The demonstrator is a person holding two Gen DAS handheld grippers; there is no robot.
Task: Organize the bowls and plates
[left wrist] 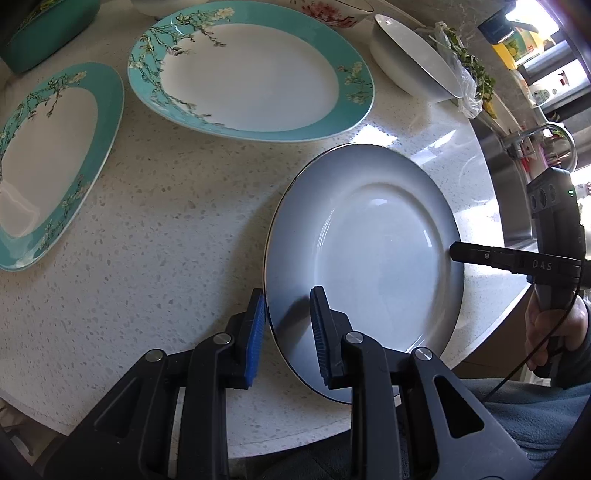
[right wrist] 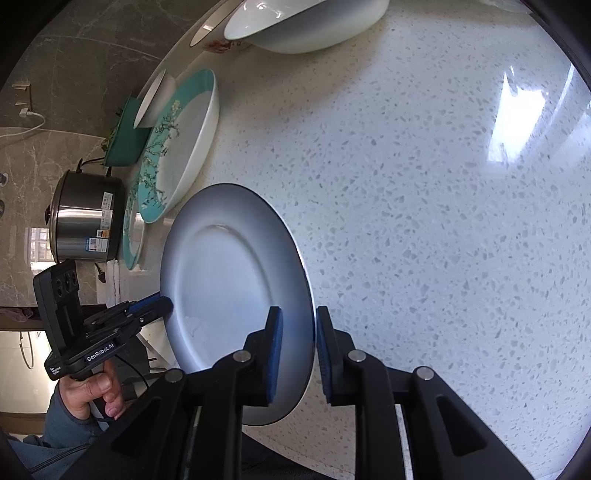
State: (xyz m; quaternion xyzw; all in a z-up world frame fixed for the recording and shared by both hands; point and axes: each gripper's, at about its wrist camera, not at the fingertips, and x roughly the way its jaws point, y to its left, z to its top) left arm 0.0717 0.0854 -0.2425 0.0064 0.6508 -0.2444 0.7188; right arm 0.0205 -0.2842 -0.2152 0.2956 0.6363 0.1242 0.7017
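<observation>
**Grey plate gripped at both rims above the counter**

Left wrist view: left gripper [left wrist: 288, 328] clamped on the near rim of the grey plate [left wrist: 369, 240], blue pads either side of the edge. Plate over the speckled counter [left wrist: 166, 206], close to its rounded edge; whether touching the surface, hard to tell. Right gripper [left wrist: 456, 253] pinching the opposite rim, only one dark finger visible, hand [left wrist: 550, 332] partly cut off at the frame edge. Beyond: two teal-rimmed plates [left wrist: 251, 70], the left one cropped, and a white bowl [left wrist: 410, 59] tilted beside a plastic bag [left wrist: 465, 81].

Right wrist view: right gripper [right wrist: 299, 347] closed on the plate's rim [right wrist: 236, 291], pads [right wrist: 276, 354] pressed to it. Left gripper [right wrist: 162, 302] biting the far rim, its fingertips partly hidden behind the plate. Teal plates [right wrist: 177, 147] stacked edge-on by a steel pot [right wrist: 88, 225]; white bowl [right wrist: 306, 26] cropped at top.
</observation>
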